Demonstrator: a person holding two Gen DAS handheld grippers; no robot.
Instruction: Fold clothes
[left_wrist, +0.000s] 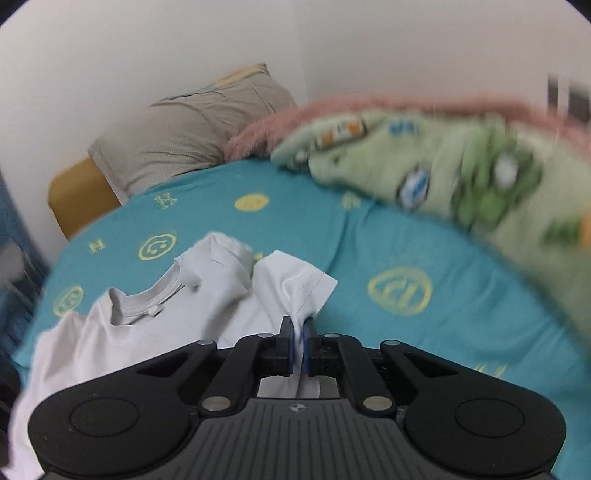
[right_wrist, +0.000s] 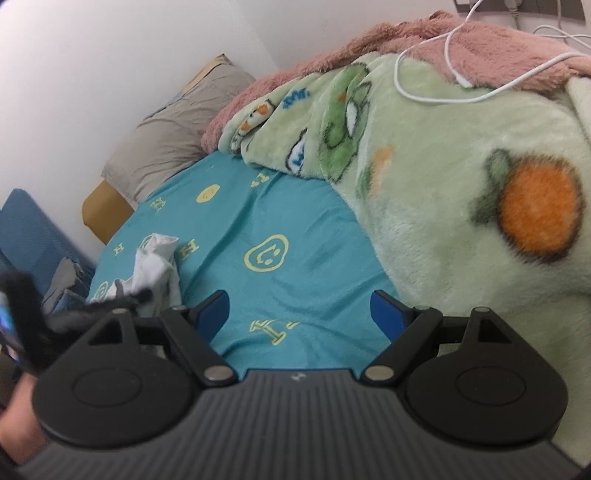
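A white T-shirt (left_wrist: 155, 325) lies crumpled on the teal bed sheet (left_wrist: 332, 236), collar facing up at the left. My left gripper (left_wrist: 299, 328) is shut on a bunched fold of its sleeve, and the cloth runs between the blue pads and back under the tool. In the right wrist view the same white T-shirt (right_wrist: 157, 271) shows as a small heap at the left, with the left gripper blurred in front of it. My right gripper (right_wrist: 299, 314) hangs open over the bare teal sheet (right_wrist: 280, 221), nothing between its fingers.
A green fleece blanket (right_wrist: 461, 177) with cartoon prints and a pink blanket (right_wrist: 480, 40) cover the right side of the bed. A white cable (right_wrist: 424, 92) lies on them. A grey pillow (left_wrist: 192, 129) sits by the wall at the head. Blue fabric (right_wrist: 26, 229) stands off the bed's left.
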